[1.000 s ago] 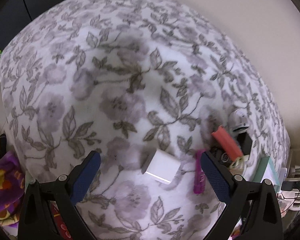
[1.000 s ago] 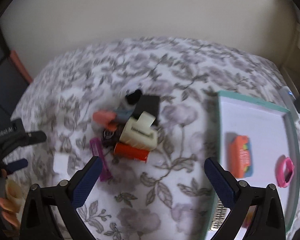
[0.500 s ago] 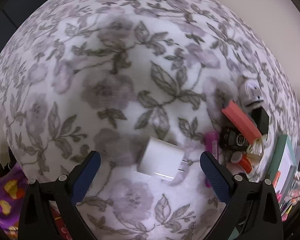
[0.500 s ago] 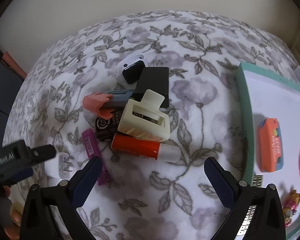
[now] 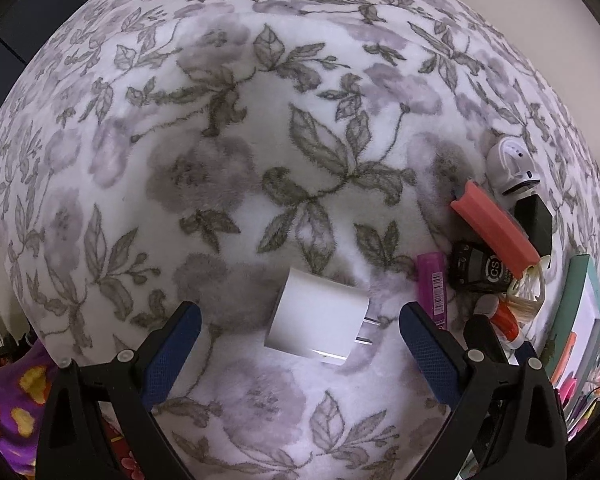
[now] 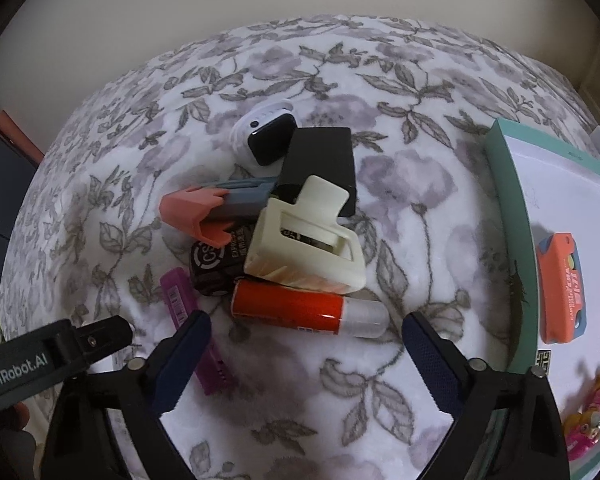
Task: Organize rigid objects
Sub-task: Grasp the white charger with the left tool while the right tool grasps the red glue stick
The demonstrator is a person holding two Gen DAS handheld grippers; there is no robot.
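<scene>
chargers: 1 white (image 5: pixel 318 322) | glue sticks: 1 (image 6: pixel 306 310) | hair claws: 1 cream (image 6: pixel 306 242) | trays: 1 (image 6: pixel 510 216)

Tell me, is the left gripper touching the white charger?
Apart. The left wrist view shows blanket between the charger and each finger of the open left gripper.

White charger cube (image 5: pixel 318 322) lies flat on the floral blanket (image 5: pixel 260 152), prongs to the right. Beside it, my pile: a purple tube (image 6: pixel 180 300), a red-and-white glue stick (image 6: pixel 308 312) on its side, and a cream claw clip (image 6: pixel 308 244) propped on a black round case (image 6: pixel 214 264). A coral-capped grey piece (image 6: pixel 216 208) leans across; black box (image 6: pixel 320 164) and white watch (image 6: pixel 266 136) sit behind.
</scene>
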